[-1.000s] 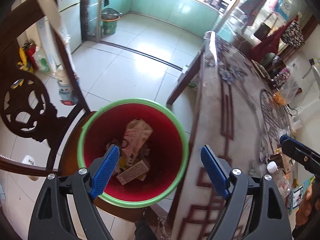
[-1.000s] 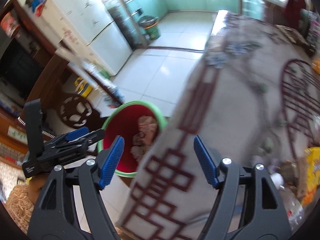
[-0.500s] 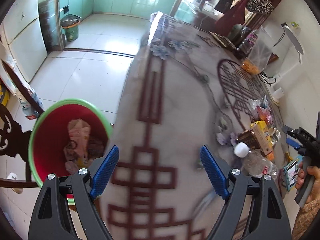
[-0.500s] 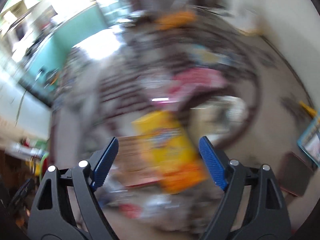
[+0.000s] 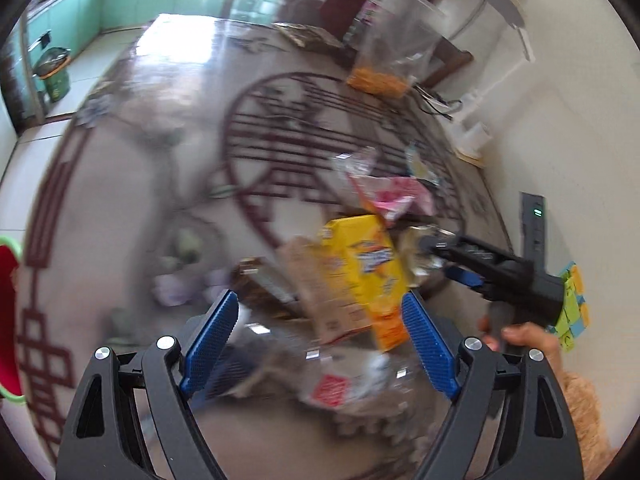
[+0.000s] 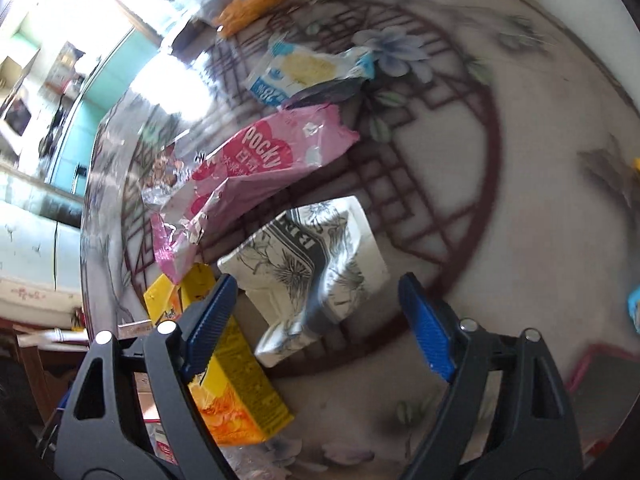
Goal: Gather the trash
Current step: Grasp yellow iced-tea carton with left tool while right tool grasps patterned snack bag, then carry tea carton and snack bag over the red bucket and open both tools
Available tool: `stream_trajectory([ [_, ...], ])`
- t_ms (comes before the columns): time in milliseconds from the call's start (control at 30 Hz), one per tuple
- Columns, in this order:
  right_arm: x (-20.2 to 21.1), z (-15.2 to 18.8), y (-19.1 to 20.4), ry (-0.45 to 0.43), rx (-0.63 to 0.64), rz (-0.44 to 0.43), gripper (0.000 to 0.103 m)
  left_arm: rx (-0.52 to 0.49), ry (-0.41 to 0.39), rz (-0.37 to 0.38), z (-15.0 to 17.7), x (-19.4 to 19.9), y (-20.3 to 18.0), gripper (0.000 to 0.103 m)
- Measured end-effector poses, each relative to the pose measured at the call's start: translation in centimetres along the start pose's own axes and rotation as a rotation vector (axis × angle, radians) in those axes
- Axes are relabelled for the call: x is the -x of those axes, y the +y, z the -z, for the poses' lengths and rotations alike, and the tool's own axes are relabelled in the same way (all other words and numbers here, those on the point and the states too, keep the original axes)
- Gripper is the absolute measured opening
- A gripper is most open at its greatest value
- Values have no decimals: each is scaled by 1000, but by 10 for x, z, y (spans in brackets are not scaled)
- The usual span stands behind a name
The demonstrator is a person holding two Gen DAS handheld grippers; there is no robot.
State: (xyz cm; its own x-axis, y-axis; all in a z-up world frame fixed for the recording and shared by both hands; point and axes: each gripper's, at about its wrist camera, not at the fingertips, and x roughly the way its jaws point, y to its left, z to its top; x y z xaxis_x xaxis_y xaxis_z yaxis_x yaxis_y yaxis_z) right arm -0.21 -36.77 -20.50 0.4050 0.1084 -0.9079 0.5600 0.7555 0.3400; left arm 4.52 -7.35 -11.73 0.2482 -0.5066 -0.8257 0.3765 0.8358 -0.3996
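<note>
While both grippers hang open over the litter, nothing is held.
The right gripper (image 6: 316, 322), jaws just narrowing, brackets the crumpled white carton (image 6: 308, 264); the yellow box (image 6: 236, 392) at seven o'clock may snag its left finger.

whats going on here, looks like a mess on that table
A person holds a gripper in each hand over a table strewn with snack trash. The left gripper hangs open above a yellow box and a clear bottle. The right gripper, its jaws just closing a little, is open over a white printed pack, next to a pink wrapper. Nothing is gripped yet.
</note>
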Motion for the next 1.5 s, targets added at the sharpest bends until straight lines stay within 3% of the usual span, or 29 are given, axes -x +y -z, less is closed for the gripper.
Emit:
stream_trajectory([
  [33, -4, -1, 4, 13, 41, 14, 52, -18, 11, 2, -1, -7, -13, 80],
  [167, -3, -2, 0, 13, 100, 1, 51, -64, 64, -22, -3, -36, -45, 80],
  [400, 24, -21, -21, -65, 130, 6, 51, -68, 169, -71, -9, -86, -64, 80],
  [567, 29, -27, -30, -74, 129, -4, 51, -60, 207, -103, -11, -108, -65, 80],
  [733, 26, -33, -18, -76, 155, -3, 51, -136, 216, -123, -11, -120, -73, 81],
  [800, 28, -33, -17, -82, 170, -1, 51, -155, 215, -119, -11, -121, -74, 79],
  [867, 28, -33, -13, -85, 182, 4, 51, -164, 221, -121, -11, -122, -73, 66],
  [1100, 25, -37, -3, -84, 195, -6, 51, -136, 229, -86, -14, -117, -64, 63],
  [1500, 31, -34, 13, -99, 228, -1, 51, -174, 103, -71, -18, -64, -59, 63],
])
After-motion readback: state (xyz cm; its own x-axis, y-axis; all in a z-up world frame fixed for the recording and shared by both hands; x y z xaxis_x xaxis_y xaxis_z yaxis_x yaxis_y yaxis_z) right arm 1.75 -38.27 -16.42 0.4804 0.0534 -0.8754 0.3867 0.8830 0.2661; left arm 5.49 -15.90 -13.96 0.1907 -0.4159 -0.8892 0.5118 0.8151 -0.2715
